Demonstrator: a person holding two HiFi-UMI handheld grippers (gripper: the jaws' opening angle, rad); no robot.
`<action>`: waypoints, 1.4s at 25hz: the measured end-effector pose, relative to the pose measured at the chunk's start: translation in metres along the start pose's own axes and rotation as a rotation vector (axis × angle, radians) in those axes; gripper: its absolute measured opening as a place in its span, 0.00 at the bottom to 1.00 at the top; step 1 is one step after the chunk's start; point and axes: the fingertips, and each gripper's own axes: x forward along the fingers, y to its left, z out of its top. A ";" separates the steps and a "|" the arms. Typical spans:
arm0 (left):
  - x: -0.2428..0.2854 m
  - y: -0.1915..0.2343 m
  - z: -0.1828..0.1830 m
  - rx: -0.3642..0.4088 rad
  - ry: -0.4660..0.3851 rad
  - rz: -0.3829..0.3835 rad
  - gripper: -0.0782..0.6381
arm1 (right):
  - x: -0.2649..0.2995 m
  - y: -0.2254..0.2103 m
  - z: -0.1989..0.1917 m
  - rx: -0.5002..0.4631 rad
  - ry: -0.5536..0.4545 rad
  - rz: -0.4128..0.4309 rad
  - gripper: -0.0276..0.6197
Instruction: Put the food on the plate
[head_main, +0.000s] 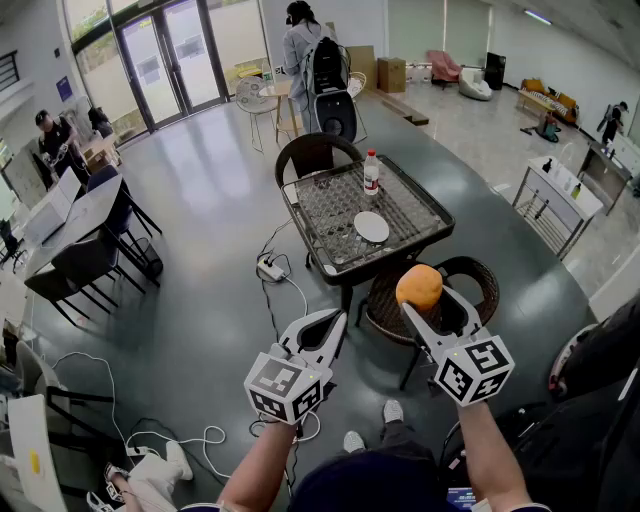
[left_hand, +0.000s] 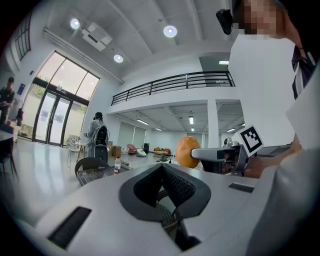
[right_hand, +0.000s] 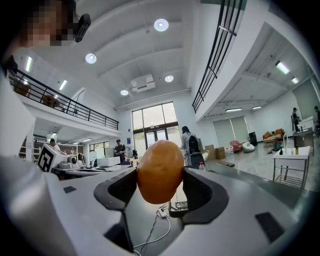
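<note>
An orange, egg-shaped piece of food (head_main: 419, 286) is pinched between the jaws of my right gripper (head_main: 421, 297), held level in the air in front of the table. The right gripper view shows the food (right_hand: 160, 171) pressed by both pads. A small white plate (head_main: 371, 227) lies on the dark mesh-topped table (head_main: 310, 215), beyond the food. My left gripper (head_main: 333, 322) floats to the left with its jaws together and nothing in them. The left gripper view also catches the food (left_hand: 186, 151) off to its right.
A plastic bottle (head_main: 371, 172) stands on the table behind the plate. A dark chair (head_main: 312, 152) is at the table's far side and a wicker chair (head_main: 482, 282) at its near side. A power strip with cables (head_main: 270, 268) lies on the floor.
</note>
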 end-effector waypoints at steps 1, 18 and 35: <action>-0.001 0.001 0.001 -0.001 0.001 0.000 0.12 | 0.001 0.001 0.001 -0.002 0.001 0.000 0.49; 0.007 0.006 0.001 -0.014 0.005 -0.019 0.12 | 0.013 -0.001 0.004 -0.009 0.001 -0.001 0.49; 0.020 0.018 0.000 -0.015 0.013 -0.030 0.12 | 0.033 -0.008 0.003 0.015 -0.003 0.025 0.49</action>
